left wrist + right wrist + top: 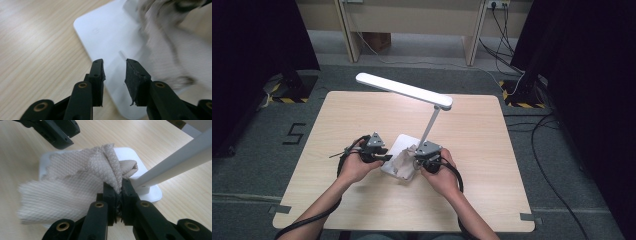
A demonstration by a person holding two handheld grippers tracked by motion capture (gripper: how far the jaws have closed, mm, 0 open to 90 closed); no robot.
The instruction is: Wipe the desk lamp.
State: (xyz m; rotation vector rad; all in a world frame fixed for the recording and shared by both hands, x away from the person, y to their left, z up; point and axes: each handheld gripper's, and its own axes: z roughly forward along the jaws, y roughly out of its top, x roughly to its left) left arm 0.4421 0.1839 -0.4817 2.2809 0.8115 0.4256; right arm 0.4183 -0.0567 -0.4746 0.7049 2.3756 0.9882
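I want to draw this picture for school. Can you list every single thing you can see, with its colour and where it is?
desk lamp: one, white, standing mid-table, base near the person
cloth: one, beige, lying on the lamp base
table: one, light wood, centre of room
cardboard box: one, brown, on the floor behind
left gripper: black, open above the base
right gripper: black, pinching the cloth
hands: two, holding the grippers

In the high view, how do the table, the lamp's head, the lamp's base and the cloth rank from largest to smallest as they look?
1. table
2. lamp's head
3. lamp's base, partly covered by the cloth, so this place is less sure
4. cloth, bunched on the base, held by the right gripper
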